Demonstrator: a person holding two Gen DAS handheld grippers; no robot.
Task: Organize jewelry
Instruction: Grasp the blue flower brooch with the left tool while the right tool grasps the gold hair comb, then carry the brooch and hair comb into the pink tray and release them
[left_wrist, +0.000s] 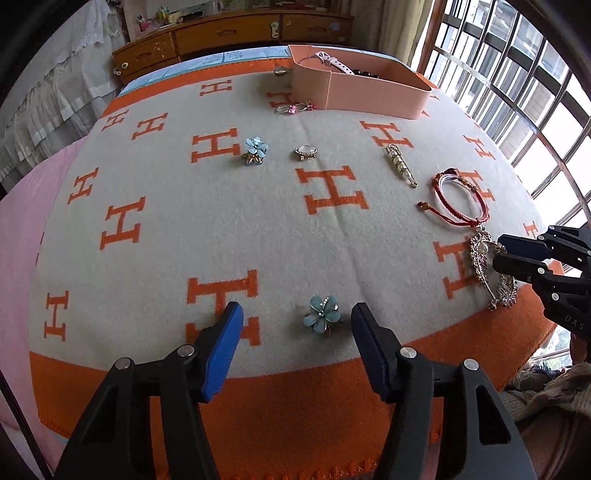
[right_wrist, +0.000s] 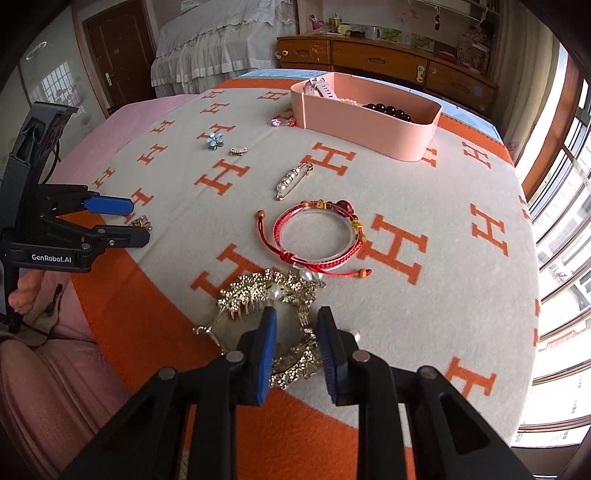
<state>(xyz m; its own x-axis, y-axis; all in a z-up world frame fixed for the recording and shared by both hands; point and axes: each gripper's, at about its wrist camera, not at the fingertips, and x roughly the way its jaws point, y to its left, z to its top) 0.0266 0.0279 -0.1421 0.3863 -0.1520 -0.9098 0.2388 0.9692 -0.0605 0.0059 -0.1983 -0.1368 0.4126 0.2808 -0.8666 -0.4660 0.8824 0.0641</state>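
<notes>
Gold filigree of the hair comb (right_wrist: 291, 328) sits between the right gripper's (right_wrist: 297, 325) narrowed, not visibly pinching pads, while the left gripper (left_wrist: 295, 325) straddles the blue flower brooch (left_wrist: 322, 315) half-spread; both pickups need final closure before the pink box (right_wrist: 369, 122).

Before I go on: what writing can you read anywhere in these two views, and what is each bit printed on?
"GenRobot.AI": white print on the left gripper body, right wrist view.
"DAS": faint letters on the right gripper body, left wrist view; may be cut off.
"H": orange letter repeated across the blanket.
Stickers on the wooden dresser: too small to read.
</notes>
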